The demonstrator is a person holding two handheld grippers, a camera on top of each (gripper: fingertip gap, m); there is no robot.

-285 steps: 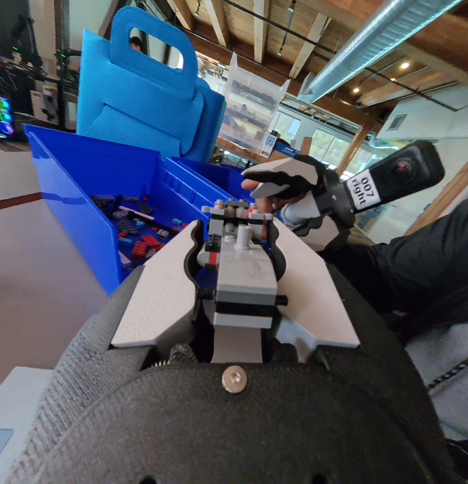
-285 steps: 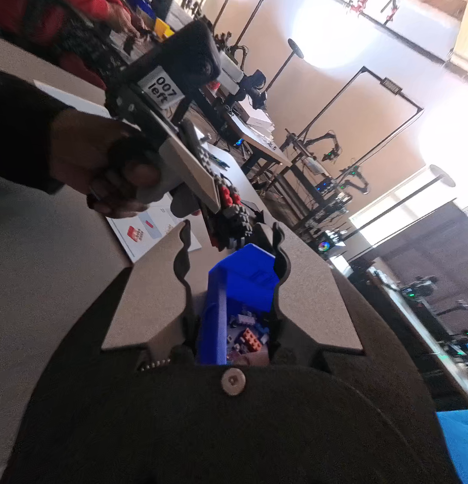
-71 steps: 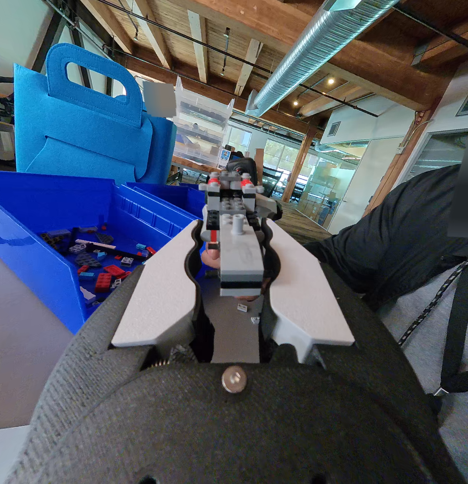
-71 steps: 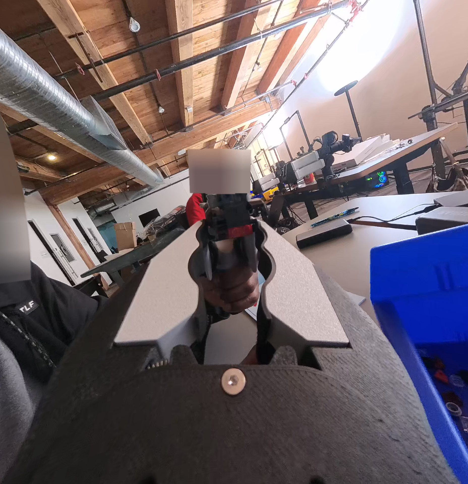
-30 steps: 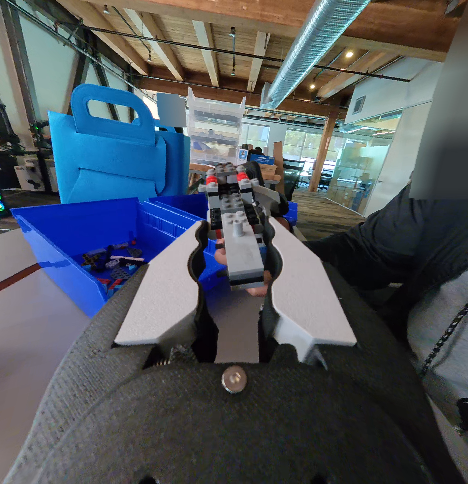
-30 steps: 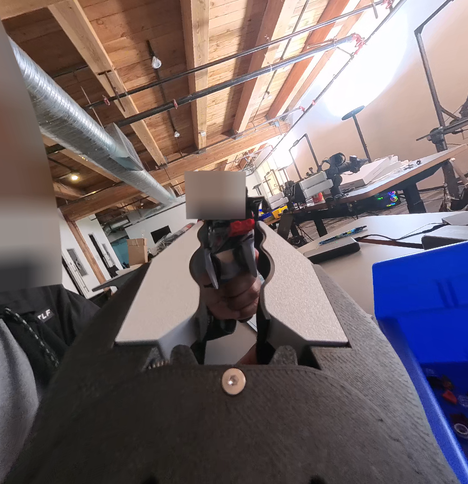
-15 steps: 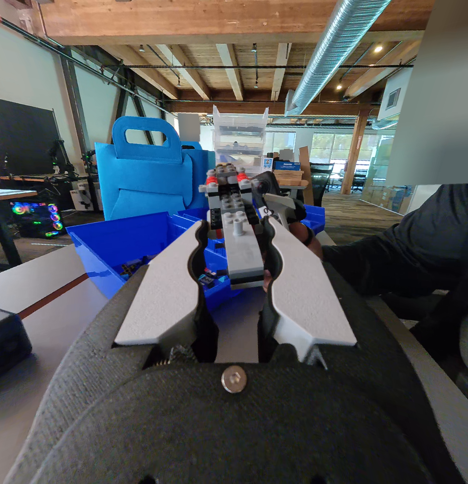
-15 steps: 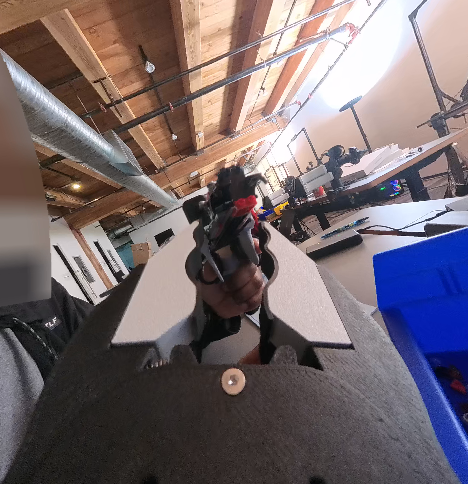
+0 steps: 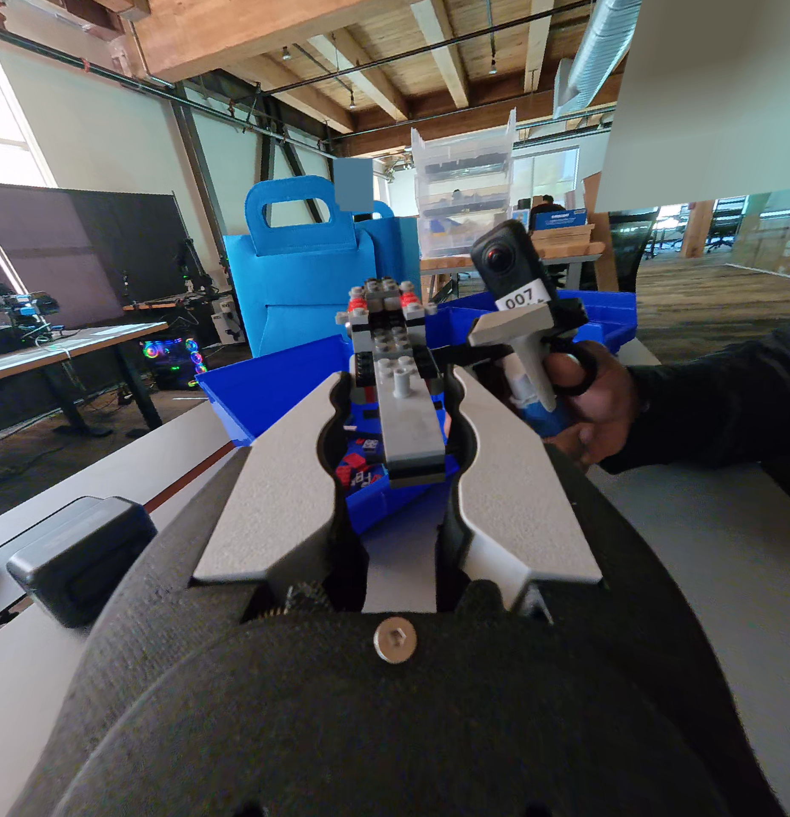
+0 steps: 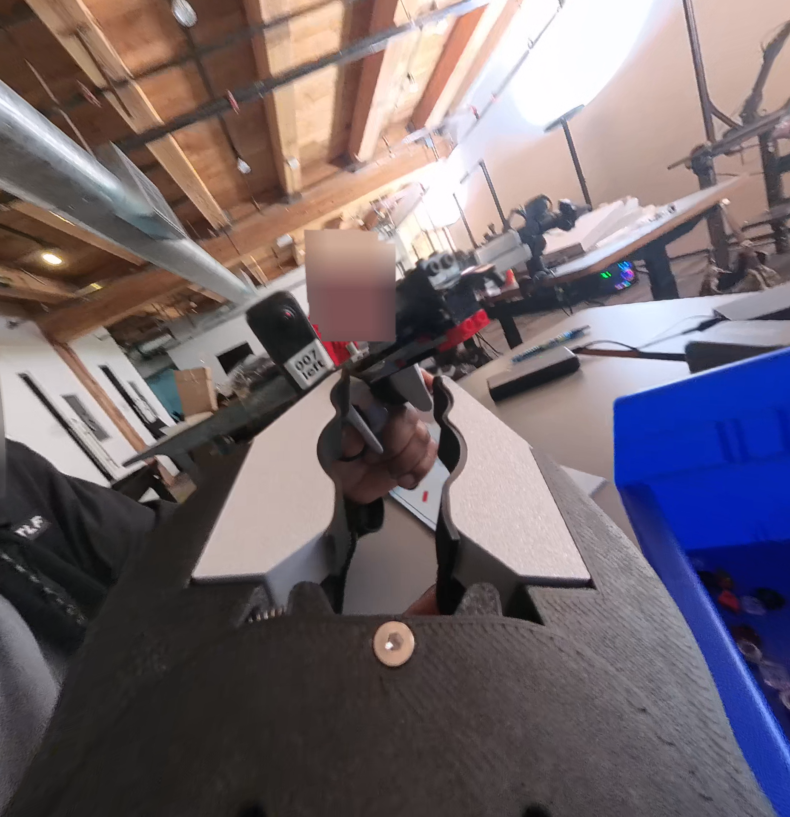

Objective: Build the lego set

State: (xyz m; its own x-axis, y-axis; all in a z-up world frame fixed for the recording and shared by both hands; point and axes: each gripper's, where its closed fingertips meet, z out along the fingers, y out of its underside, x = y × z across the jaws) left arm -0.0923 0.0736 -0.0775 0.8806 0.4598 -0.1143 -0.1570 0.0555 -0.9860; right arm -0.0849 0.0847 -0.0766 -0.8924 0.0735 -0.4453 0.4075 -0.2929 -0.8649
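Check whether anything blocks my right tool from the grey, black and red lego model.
Nothing visible does. The right tool points straight at the grey, black and red lego model clamped in the left tool; only the hand gripping that tool shows below it.

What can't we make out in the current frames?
- Left wrist view: most loose bricks in the blue bin, hidden by the left gripper and the lego model it clamps.
- Right wrist view: the model's left half, covered by a blur patch; the whole frame is motion-blurred.
- Right wrist view: the paper sheet, mostly behind the right gripper.
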